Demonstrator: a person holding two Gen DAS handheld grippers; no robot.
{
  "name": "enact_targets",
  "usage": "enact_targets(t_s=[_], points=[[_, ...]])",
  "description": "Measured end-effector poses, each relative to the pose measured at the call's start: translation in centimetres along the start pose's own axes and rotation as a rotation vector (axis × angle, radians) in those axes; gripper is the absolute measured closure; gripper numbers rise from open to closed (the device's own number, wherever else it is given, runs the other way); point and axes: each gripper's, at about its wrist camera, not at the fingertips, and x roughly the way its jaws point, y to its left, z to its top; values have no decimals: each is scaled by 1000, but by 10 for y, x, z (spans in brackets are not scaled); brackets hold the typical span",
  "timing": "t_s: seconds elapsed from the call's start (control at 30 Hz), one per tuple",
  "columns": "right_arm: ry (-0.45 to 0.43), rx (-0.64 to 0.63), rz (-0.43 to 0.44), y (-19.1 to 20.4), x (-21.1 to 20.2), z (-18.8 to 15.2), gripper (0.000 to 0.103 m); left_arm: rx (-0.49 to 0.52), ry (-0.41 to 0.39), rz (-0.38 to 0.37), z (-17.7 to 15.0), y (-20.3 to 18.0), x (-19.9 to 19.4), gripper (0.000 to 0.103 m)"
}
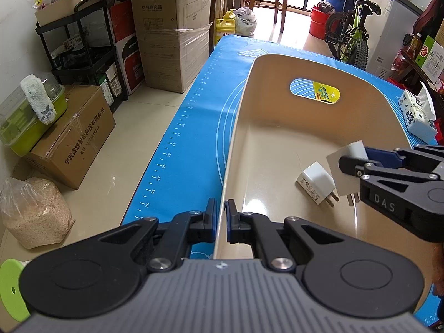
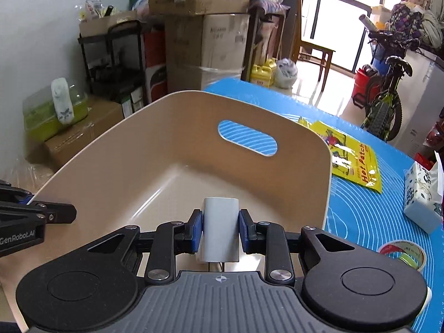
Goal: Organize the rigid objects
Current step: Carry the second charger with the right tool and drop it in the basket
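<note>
On the blue mat: a beige bin (image 1: pixel 277 127) stands with both grippers working at it
Left gripper (image 1: pixel 221 222): pinched onto the bin's near side wall, one finger outside, one inside, steadying it
Right gripper (image 2: pixel 220 227): clamped on a white charger (image 2: pixel 221 230), blue pads against its two flanks, prongs pointing back toward the camera
Location of held charger: above the bin floor, inside the rim, not yet resting
Second charger (image 1: pixel 316 183): lying on the bin floor, prongs toward the near end, just beside the held one
Risk, release: judged that letting go from here drops the held charger onto or against the second charger; prongs could knock or scratch
Risk, bin: if the left grip slips on the thin wall, the bin may slide on the mat
Left wrist view only: shows the second charger and the right gripper from the side
Right wrist view only: shows the yellow patch packet (image 2: pixel 355 158), tissue pack (image 2: pixel 421 197) and tape roll (image 2: pixel 402 252) on the mat outside the bin
</note>
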Motion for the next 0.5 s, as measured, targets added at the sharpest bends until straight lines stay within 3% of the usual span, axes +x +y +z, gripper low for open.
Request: enact_targets(t_s=[0.1, 0.23, 0.4, 0.5], points=[[57, 11, 10, -3, 7, 1, 67, 0, 0, -3, 0, -1, 0, 95], [71, -6, 9, -1, 9, 0, 66, 2, 3, -2, -1, -2, 0, 95], [32, 2, 20, -1, 1, 1, 51, -1, 6, -2, -1, -2, -1, 95], [-13, 19, 28, -7, -8, 2, 49, -1, 6, -1, -1, -2, -1, 95]])
